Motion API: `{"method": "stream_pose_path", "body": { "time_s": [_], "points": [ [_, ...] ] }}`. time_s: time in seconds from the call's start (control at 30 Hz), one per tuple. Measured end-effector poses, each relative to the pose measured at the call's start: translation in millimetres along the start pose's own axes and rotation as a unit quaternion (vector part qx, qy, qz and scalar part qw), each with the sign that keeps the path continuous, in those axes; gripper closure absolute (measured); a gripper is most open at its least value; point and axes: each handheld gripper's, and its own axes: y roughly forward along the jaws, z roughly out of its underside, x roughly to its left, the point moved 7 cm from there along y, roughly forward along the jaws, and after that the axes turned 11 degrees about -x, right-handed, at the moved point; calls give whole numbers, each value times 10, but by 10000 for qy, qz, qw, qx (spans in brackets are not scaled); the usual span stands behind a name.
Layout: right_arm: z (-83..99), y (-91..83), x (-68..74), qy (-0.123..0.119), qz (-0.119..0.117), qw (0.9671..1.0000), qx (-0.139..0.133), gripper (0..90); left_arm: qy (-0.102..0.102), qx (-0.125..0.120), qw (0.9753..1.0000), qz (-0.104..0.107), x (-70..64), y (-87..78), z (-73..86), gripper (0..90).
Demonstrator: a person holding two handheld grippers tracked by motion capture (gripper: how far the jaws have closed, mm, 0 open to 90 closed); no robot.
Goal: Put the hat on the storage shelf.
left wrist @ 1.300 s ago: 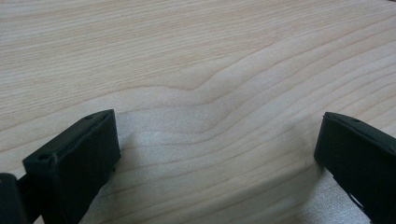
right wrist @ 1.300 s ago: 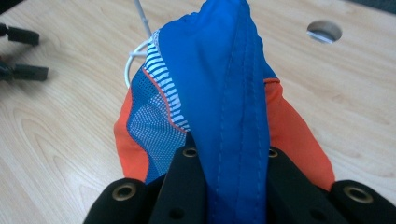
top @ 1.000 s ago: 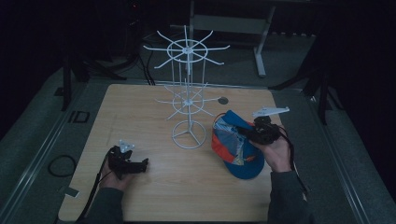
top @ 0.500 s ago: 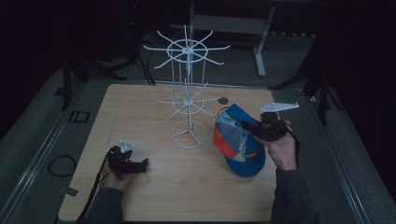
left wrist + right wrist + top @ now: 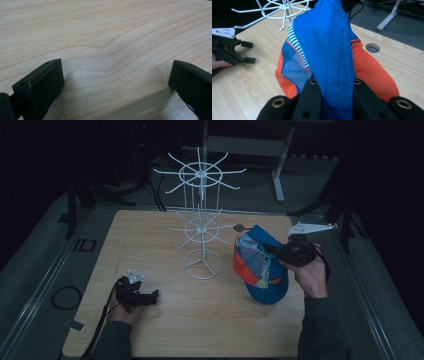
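while the left gripper [image 5: 152,294] rests low on the light wooden table [image 5: 150,245] near the front-left with its jaws spread wide and nothing between them, the right gripper [image 5: 334,87] is clamped on a fold of the blue and orange cap [image 5: 260,265], held just right of the white wire spinner rack [image 5: 201,220] mid-table.

Left gripper [image 5: 150,295] held low at near-left of table, jaws spread wide, nothing between them. Right gripper [image 5: 272,250] raised at right side, jaws clamped tight on blue fabric fold. Right hand [image 5: 310,275] wrapped beneath gripper body, forearm extended from bottom edge.
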Motion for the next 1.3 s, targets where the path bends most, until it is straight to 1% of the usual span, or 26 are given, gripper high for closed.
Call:
{"method": "stream_pose_path", "body": {
  "time_s": [0.43, 0.5, 0.7, 0.83, 1.07, 1.17, 1.3],
  "points": [
    [-223, -136, 28, -99, -151, 9996, -199, 874, 0, 3, 10000, 1, 0, 0, 0, 2],
    [-258, -147, 31, -149, -195, 9994, -259, 874, -1, 2, 10000, 1, 0, 0, 0, 2],
    [-338, -165, 50, -190, -291, 9989, -309, 875, 0, 3, 10000, 0, 0, 0, 0, 2],
    [-410, -178, 67, -221, -368, 9982, -409, 874, -1, 5, 10000, 1, 0, -1, 0, 2],
    [-465, -201, 94, -212, -445, 9974, -529, 874, -2, 2, 10000, 0, 0, 0, 0, 2],
    [-511, -223, 111, -222, -473, 9965, -652, 875, -10, -4, 10000, 0, -1, 1, -1, 2],
    [-558, -242, 141, -234, -535, 9958, -708, 874, -8, -3, 10000, 0, -1, 1, -1, 2]
  ]
}}
